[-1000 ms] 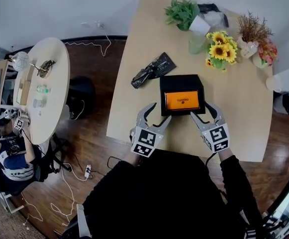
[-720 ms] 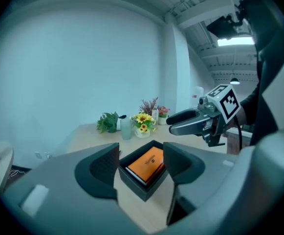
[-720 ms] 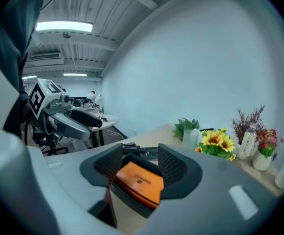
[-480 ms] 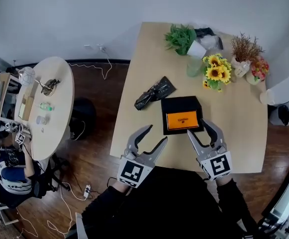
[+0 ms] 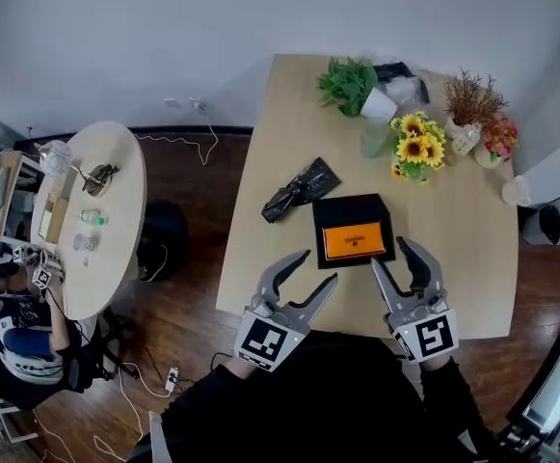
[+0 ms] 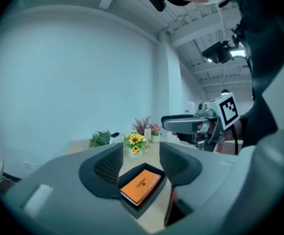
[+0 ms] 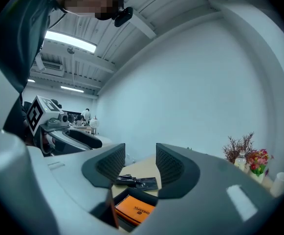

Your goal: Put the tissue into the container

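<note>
A black open box point(image 5: 319, 228) stands on the light wooden table point(image 5: 289, 114), with a flat orange pack point(image 5: 355, 240) lying inside it. Both grippers hover over the table's near edge, just short of the box. My left gripper point(image 5: 319, 267) is at the box's front left, jaws drawn in, nothing between them. My right gripper point(image 5: 388, 252) is at the front right, its jaws closing on empty air. In the left gripper view the orange pack point(image 6: 140, 184) shows past the jaws; in the right gripper view the pack point(image 7: 134, 208) shows too.
A crumpled black wrapper point(image 5: 299, 189) lies left of the box. At the table's far end stand a green plant point(image 5: 349, 82), sunflowers point(image 5: 413, 143) and dried flowers point(image 5: 469, 101). A round side table point(image 5: 87, 210) with small items stands to the left over dark wooden floor.
Both grippers have drawn back from the box's front corners toward the person, and their jaws have narrowed. The head view has shifted, showing more of the table's far end.
</note>
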Demonstrator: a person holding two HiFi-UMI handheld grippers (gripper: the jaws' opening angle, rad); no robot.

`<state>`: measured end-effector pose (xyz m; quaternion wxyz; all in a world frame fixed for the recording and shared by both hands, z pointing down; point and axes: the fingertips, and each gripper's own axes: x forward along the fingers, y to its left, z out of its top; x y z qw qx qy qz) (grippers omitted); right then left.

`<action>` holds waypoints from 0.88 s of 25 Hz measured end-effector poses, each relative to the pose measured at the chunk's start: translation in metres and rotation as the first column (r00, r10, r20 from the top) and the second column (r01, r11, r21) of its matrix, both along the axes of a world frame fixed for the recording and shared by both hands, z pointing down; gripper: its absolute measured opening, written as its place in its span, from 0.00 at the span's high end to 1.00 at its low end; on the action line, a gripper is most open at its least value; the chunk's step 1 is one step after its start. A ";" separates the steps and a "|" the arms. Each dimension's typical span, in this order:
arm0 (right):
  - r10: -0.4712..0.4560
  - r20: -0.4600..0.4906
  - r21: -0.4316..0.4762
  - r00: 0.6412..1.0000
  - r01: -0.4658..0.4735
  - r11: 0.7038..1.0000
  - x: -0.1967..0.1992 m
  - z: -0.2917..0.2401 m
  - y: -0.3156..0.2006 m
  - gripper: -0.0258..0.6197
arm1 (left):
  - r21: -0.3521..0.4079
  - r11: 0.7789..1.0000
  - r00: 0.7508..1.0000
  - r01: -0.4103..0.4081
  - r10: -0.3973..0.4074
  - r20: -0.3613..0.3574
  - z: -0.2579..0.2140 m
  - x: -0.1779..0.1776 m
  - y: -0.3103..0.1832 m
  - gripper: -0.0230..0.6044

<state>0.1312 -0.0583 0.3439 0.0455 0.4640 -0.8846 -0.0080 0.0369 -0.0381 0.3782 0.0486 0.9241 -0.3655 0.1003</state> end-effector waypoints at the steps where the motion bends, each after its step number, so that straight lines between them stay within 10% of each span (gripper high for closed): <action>1: 0.002 -0.004 0.005 1.000 -0.002 1.000 0.001 -0.001 0.000 0.66 | 0.003 1.000 1.000 -0.002 0.002 0.003 0.000 0.001 0.000 0.61; 22: -0.007 -0.021 0.007 1.000 0.007 1.000 -0.002 0.004 0.003 0.68 | 0.011 1.000 1.000 -0.008 0.008 0.030 0.001 0.003 0.002 0.62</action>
